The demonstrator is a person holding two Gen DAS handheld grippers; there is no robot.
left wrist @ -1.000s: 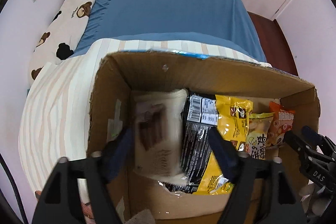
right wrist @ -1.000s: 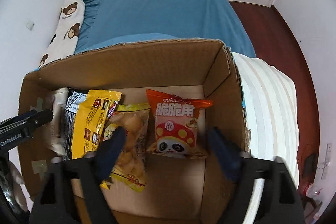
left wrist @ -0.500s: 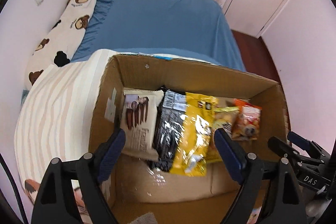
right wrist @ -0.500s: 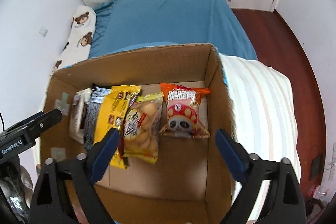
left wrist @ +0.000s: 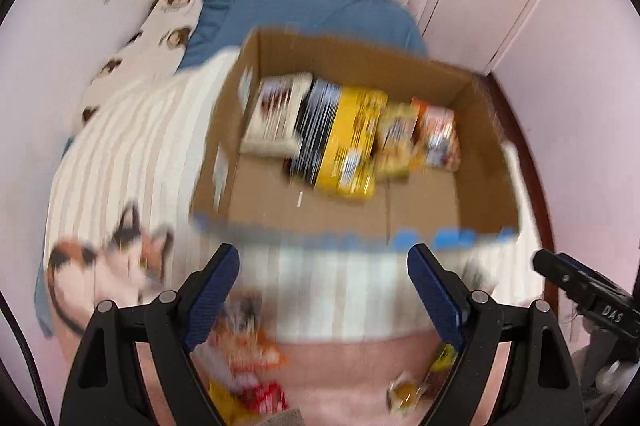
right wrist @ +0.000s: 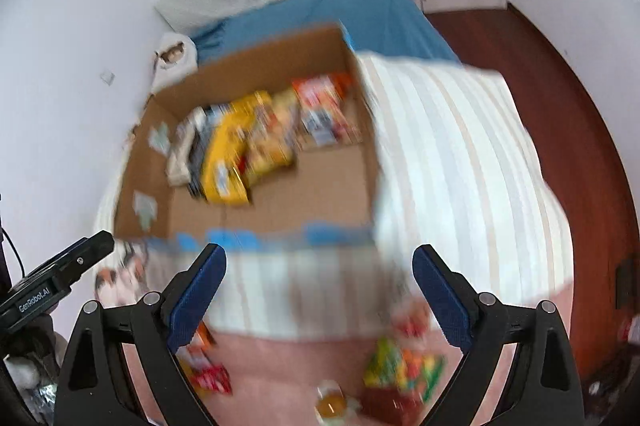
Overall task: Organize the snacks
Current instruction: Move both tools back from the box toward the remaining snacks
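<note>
A cardboard box (left wrist: pixel 484 162) sits open on the bed, blurred in both views. A row of packs lies inside it: a white cookie pack (left wrist: pixel 276 114), a black pack (left wrist: pixel 316 130), a yellow bag (left wrist: pixel 352 142), a small yellow bag (left wrist: pixel 396 138) and an orange bag (left wrist: pixel 440 138). My left gripper (left wrist: pixel 324 258) hangs open and holds nothing, short of the box's near wall. My right gripper (right wrist: pixel 320 256) is likewise open and holds nothing, before the same box (right wrist: pixel 272 202). Loose snacks (left wrist: pixel 248 346) lie on the pink blanket below the fingers, among them a colourful bag (right wrist: pixel 404 366) and a red pack (right wrist: pixel 208 374).
A striped blanket (right wrist: pixel 460 166) with a cat print (left wrist: pixel 120 254) covers the bed under the box. Beyond it lie a blue sheet (left wrist: pixel 320 14), a bear-print pillow (left wrist: pixel 168 22) and a grey pillow. White doors and a wooden floor (right wrist: pixel 560 74) lie to the right.
Both grippers have drawn back and up out of the box, their jaws wider. The cookie pack and orange bag stay inside. The box's near edge and loose snacks have come into view.
</note>
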